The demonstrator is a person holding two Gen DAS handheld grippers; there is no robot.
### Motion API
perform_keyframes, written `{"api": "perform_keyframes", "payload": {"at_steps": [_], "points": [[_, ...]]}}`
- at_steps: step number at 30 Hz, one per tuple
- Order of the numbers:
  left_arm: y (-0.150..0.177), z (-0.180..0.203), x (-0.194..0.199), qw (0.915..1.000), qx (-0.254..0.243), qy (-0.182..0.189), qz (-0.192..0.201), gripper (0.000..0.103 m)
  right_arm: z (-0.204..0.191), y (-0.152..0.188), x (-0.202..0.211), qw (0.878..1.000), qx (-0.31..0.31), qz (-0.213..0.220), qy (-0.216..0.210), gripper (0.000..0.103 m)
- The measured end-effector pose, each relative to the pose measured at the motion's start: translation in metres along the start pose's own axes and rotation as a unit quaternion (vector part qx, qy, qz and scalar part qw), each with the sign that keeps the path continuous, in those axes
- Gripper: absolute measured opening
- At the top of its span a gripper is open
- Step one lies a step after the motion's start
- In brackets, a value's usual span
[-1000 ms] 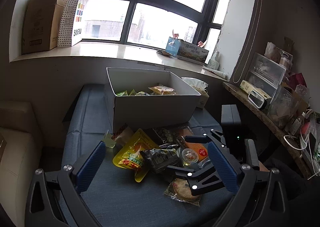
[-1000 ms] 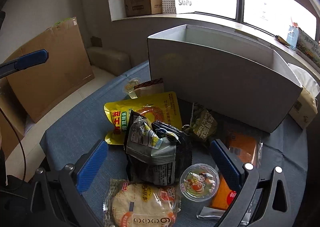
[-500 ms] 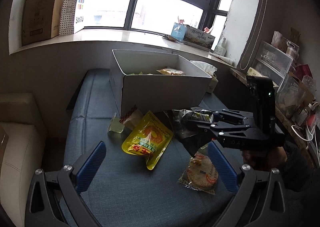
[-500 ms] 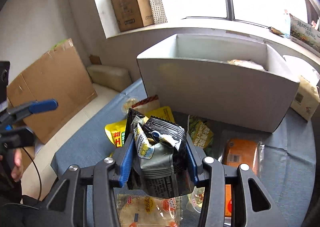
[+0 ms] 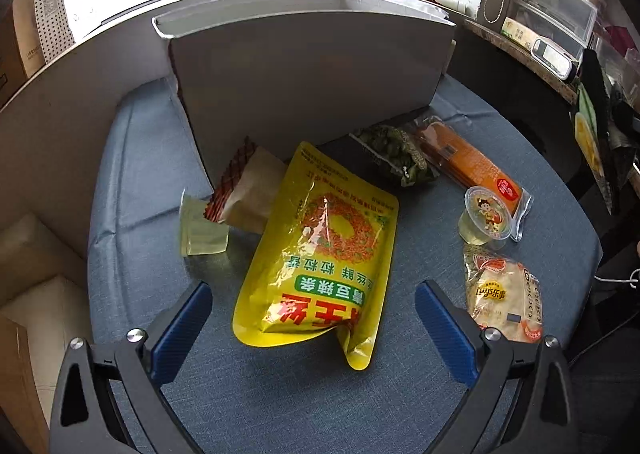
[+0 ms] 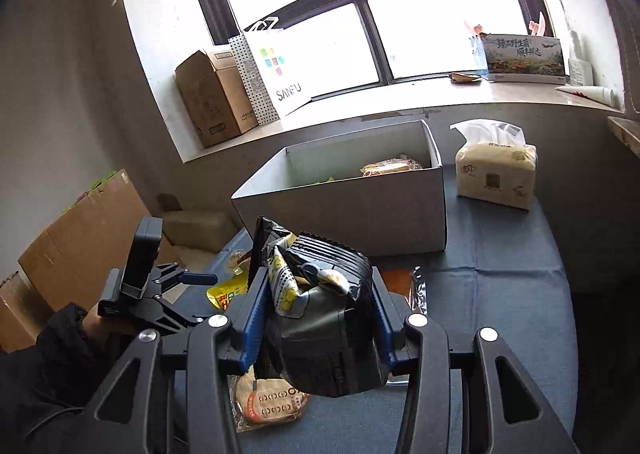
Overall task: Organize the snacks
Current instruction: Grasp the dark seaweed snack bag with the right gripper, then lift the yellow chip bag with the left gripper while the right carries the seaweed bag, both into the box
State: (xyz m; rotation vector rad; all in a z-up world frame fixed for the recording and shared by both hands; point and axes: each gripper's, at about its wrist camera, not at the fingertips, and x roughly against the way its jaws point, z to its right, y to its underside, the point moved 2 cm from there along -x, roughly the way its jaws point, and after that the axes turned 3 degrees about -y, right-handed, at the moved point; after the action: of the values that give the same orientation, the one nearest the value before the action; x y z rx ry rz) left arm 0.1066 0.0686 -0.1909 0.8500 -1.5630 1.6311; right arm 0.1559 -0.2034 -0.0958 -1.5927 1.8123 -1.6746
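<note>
Left gripper spread wide, angled down, right gripper clamped

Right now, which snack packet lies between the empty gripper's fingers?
The big yellow pouch, flat on the blue cloth; the other snacks lie outside the open left gripper.

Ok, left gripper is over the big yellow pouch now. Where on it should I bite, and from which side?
Judging by its pose, take the yellow pouch at its near bottom edge, coming straight down from above. It lies flat on the blue cloth, and that puffed end already sits between the open left gripper fingers. Its far end tucks against the brown packet and green packet.
</note>
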Motion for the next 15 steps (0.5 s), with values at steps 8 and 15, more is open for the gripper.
{"api": "perform_keyframes", "payload": {"at_steps": [8,15], "points": [[0.003,0.011,0.001,0.9995,0.003,0.03,0.008,0.034,0.01,0.019,-0.002,1.0,-0.014,-0.019,0.009,0.05],[0.008,0.022,0.056,0.9947,0.033,0.04,0.089,0.033,0.002,0.021,-0.007,1.0,0.0,-0.021,0.005,0.05]]}}
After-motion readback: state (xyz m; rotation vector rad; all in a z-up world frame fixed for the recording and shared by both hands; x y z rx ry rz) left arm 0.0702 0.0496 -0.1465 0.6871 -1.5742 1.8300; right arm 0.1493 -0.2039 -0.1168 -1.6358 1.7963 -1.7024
